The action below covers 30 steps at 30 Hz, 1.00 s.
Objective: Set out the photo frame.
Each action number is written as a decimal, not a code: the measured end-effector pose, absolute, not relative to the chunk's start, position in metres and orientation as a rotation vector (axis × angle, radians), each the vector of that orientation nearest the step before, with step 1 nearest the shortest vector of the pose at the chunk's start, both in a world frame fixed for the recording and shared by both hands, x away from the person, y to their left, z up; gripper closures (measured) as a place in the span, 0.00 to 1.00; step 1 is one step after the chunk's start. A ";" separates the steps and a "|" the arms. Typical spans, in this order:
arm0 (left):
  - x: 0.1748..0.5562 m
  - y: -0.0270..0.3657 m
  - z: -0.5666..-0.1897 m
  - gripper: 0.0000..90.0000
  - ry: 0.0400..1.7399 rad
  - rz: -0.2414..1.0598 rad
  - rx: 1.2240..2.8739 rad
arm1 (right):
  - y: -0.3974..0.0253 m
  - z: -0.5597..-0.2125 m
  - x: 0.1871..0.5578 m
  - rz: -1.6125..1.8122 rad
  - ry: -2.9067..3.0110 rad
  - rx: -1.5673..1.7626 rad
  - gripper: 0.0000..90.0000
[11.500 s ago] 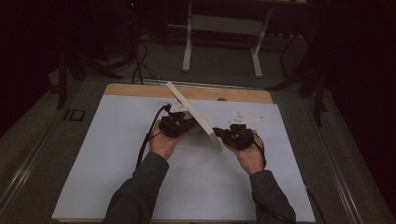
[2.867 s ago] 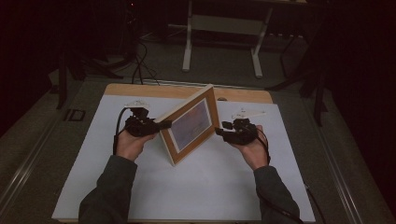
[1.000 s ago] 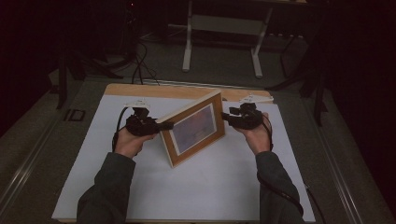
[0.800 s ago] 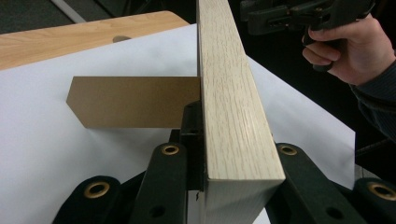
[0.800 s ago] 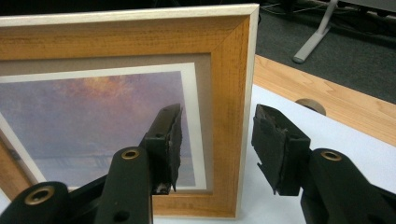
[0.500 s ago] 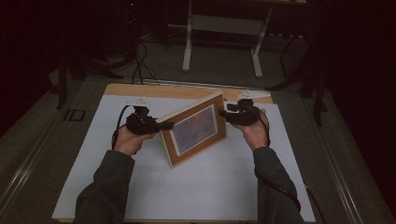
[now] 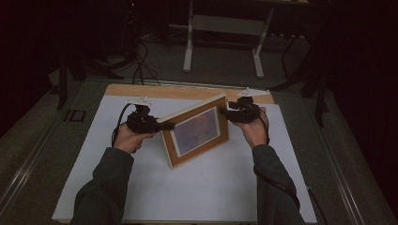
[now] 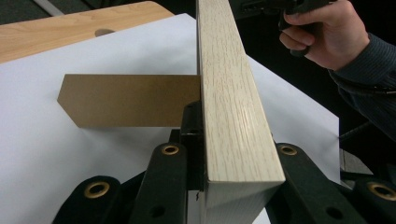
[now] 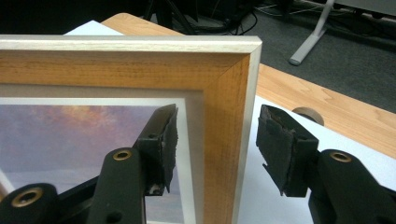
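A light wooden picture frame (image 7: 196, 131) with a purple-orange print stands upright on the white sheet (image 7: 187, 187), its front towards the person. My left gripper (image 7: 165, 125) is shut on its left edge; in the left gripper view the jaws of that gripper (image 8: 229, 161) press both faces of the frame (image 8: 229, 93). The brown back stand (image 8: 126, 100) is folded out behind it. My right gripper (image 7: 226, 113) is open at the upper right corner. In the right gripper view the open gripper (image 9: 219, 149) straddles the frame's side rail (image 9: 224, 98) with gaps on both sides.
The sheet covers a wooden table whose bare far edge (image 7: 141, 91) shows behind the frame. Beyond it are a dark floor, cables (image 7: 138, 65) and a white stand's legs (image 7: 220, 51). The person's right hand (image 8: 322, 32) holds the other gripper past the frame.
The frame, earlier held tilted and edge-on, now stands facing the person. Over the last second my right gripper has moved left to the frame's upper right corner. The left gripper has kept its hold.
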<state>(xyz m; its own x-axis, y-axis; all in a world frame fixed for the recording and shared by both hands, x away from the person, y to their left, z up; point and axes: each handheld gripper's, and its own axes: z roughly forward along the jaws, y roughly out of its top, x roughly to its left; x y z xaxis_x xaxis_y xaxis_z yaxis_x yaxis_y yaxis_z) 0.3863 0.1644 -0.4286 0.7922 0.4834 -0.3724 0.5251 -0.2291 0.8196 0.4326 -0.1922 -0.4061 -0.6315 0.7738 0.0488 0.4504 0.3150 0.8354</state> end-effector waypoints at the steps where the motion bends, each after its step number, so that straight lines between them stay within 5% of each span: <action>1: 0.387 0.165 -0.429 0.85 0.761 -0.051 1.871 | -0.192 -0.406 0.434 1.236 2.226 1.091 0.53; 11: 0.383 0.162 -0.428 0.85 0.788 0.003 1.869 | -0.196 -0.407 0.443 1.268 2.236 1.101 0.53; 19: 0.375 0.162 -0.425 0.69 0.860 0.096 1.859 | -0.197 -0.409 0.448 1.302 2.277 1.040 0.50; 30: 0.359 0.156 -0.426 0.63 0.890 0.175 1.879 | -0.191 -0.411 0.455 1.308 2.349 0.960 0.41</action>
<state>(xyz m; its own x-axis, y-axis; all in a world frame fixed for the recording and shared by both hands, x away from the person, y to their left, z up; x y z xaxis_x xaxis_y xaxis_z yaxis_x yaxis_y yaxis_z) 0.3595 0.1560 -0.4262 0.7178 0.6467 -0.2579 0.5005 -0.2219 0.8368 0.4548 -0.1914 -0.4115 -0.7377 0.6716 0.0694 0.4128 0.3673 0.8335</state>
